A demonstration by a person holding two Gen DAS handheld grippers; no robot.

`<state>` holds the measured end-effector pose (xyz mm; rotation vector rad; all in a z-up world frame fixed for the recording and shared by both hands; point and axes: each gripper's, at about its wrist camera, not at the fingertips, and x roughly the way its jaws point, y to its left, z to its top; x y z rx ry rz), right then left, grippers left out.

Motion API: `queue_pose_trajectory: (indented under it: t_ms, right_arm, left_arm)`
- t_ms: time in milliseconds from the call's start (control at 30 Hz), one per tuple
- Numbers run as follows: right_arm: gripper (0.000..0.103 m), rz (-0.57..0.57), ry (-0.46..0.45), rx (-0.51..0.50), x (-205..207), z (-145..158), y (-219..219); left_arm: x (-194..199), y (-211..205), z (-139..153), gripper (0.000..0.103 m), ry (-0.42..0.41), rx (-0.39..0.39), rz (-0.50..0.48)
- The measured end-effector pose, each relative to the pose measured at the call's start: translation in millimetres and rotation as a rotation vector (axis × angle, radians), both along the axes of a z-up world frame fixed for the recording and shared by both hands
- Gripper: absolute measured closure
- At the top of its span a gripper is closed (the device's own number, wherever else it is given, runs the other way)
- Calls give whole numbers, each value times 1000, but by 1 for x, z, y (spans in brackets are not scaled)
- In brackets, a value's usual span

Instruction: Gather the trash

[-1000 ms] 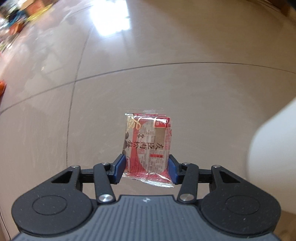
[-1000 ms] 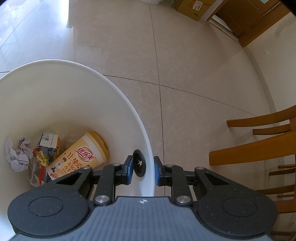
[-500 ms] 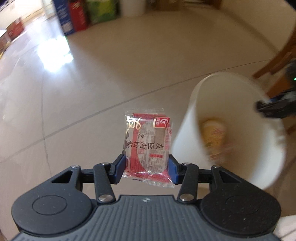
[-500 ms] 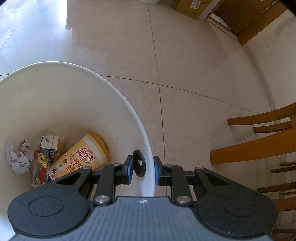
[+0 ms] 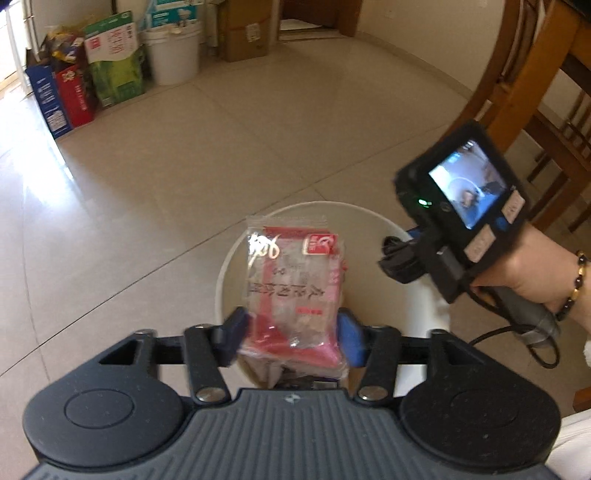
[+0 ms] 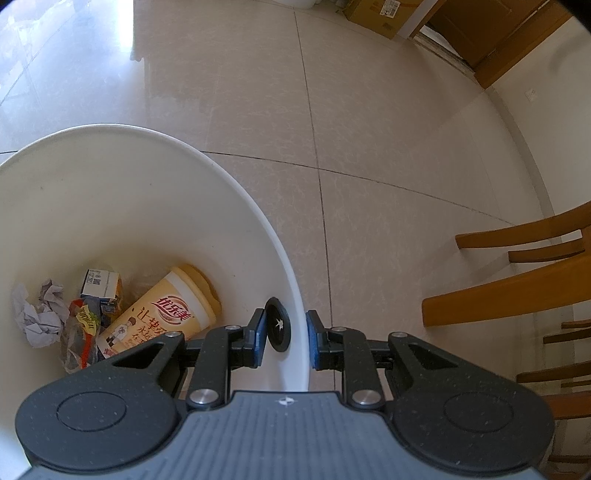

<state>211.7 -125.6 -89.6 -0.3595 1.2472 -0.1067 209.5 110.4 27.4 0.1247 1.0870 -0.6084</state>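
Note:
A red and clear snack packet [image 5: 291,288] hangs between the blue pads of my left gripper [image 5: 291,332], right above the mouth of the white bin [image 5: 229,266]. The jaws are opening, and the pads still touch the packet's sides. My right gripper [image 6: 286,338] is shut on the rim of the bin [image 6: 147,206], beside a black grommet [image 6: 277,330]. Inside the bin lie a milk-tea cup [image 6: 162,314], crumpled paper [image 6: 37,317], a small carton [image 6: 99,282] and a wrapper [image 6: 81,332]. A person's hand [image 5: 535,273] holds the right gripper's handle.
Wooden chairs stand at the right [image 6: 517,284] [image 5: 535,74]. Cartons [image 5: 110,62], a white bucket [image 5: 173,51] and a cardboard box [image 5: 243,33] line the far wall. Pale tiled floor [image 5: 184,166] surrounds the bin.
My left gripper rose and swung from over the floor to above the bin, carrying the packet. Its jaws have spread slightly. The right gripper and the bin kept still.

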Motion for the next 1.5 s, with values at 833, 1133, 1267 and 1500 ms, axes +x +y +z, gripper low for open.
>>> queue_pose_trajectory:
  t_ms: [833, 1133, 1267, 1500]
  right_arm:
    - [78, -12, 2, 21, 2, 1, -5]
    - [79, -12, 9, 27, 0, 1, -7]
    - [78, 6, 33, 24, -4, 2, -6]
    - [52, 78, 82, 26, -27, 18, 1]
  left_arm:
    - [-16, 8, -2, 6, -134, 74, -11]
    - [-25, 24, -17, 5, -97, 63, 95]
    - [-29, 27, -20, 5, -87, 82, 129]
    - [-38, 31, -15, 4, -49, 114, 187]
